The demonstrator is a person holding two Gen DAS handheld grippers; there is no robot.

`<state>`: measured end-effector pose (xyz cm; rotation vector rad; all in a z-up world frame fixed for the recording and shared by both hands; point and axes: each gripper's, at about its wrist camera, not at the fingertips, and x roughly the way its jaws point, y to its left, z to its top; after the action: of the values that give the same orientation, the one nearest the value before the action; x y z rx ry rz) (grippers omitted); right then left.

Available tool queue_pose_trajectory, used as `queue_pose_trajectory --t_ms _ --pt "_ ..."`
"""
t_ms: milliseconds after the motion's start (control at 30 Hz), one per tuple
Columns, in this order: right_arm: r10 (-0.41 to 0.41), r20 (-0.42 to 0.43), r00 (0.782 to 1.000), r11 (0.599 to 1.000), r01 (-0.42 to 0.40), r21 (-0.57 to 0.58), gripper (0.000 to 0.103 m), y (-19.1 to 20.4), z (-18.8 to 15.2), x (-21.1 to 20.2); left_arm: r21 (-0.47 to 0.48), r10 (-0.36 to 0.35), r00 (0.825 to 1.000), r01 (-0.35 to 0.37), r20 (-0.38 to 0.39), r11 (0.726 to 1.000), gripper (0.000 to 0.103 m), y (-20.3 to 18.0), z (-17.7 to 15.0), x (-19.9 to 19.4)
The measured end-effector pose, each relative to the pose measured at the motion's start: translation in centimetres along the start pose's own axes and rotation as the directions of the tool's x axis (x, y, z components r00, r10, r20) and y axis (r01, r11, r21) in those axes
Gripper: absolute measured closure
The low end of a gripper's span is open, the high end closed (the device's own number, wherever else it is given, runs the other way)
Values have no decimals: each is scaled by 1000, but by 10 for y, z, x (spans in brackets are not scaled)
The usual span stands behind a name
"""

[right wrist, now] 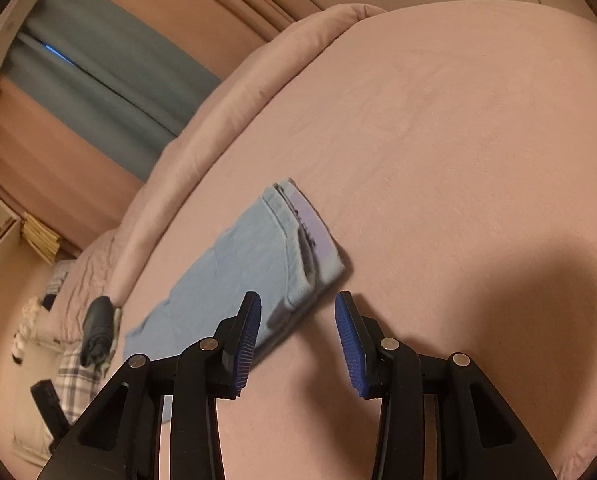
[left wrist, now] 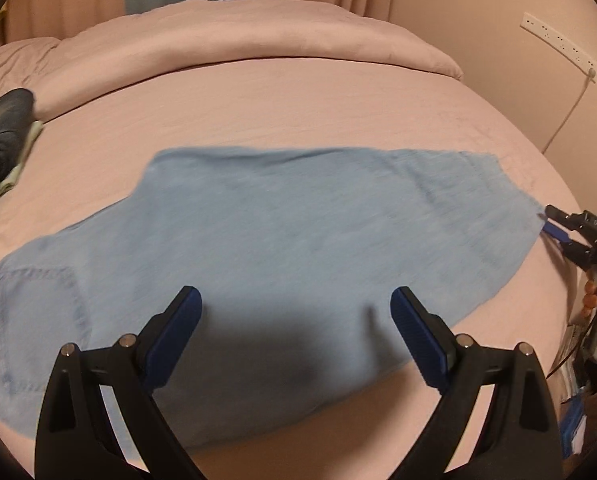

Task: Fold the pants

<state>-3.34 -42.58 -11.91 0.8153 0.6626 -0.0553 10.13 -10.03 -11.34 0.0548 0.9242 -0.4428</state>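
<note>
Light blue pants (left wrist: pixel 282 216) lie flat across the pink bed, folded lengthwise, with a back pocket at the left and the leg ends at the right. My left gripper (left wrist: pixel 296 296) is open and empty just above the near edge of the pants. My right gripper (right wrist: pixel 298 304) is open and empty at the leg ends (right wrist: pixel 298 240); it also shows in the left wrist view (left wrist: pixel 554 224) at the right end of the pants. In the right wrist view the pants (right wrist: pixel 234 272) stretch away to the lower left.
A rolled pink duvet (left wrist: pixel 258 36) lies along the far side of the bed. A dark folded garment (left wrist: pixel 2 136) sits at the far left; it also shows in the right wrist view (right wrist: pixel 98 328). A power strip (left wrist: pixel 558 44) hangs on the wall at right.
</note>
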Motion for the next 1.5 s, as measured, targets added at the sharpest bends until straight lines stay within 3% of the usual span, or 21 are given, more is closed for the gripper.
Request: queue_pose_trajectory --t_ms 267,333,467,567,700,767,867,967,1067,1167,1500 --pt "13 -5 1000 998 -13 -67 61 7 -3 -3 -97 -24 998 19 -60 995 7 1 10 27" --pt "-30 -23 999 998 29 -56 61 6 -1 1 -99 -17 998 10 -68 995 7 -2 10 27" --pt "-103 47 994 990 107 -95 61 11 1 -14 -81 -33 998 29 -54 996 7 -11 10 19" --pt "-59 110 992 991 71 -110 61 14 2 -31 -61 -55 997 52 -46 997 7 -22 13 19" --pt "9 7 1000 996 -8 -93 61 10 7 -9 -45 -96 994 94 -47 995 7 -40 17 24" --pt "-24 -8 1000 994 23 -107 61 9 7 3 -42 -108 993 106 -51 994 7 -46 18 27" --pt "-11 -28 1000 993 7 -114 61 8 7 10 -26 -120 991 119 -67 993 7 -56 18 32" --pt "-57 -42 997 979 48 -198 89 18 5 12 -5 -119 990 119 -81 993 7 -63 19 38" --pt "-94 -35 995 959 81 -271 91 31 6 13 8 -116 989 117 -93 993 7 -69 22 46" --pt "-102 41 994 945 110 -309 94 43 12 3 13 -94 990 96 -106 995 7 -72 24 56" --pt "-129 81 988 943 148 -299 98 40 11 3 24 -114 988 117 -105 993 7 -77 27 61"
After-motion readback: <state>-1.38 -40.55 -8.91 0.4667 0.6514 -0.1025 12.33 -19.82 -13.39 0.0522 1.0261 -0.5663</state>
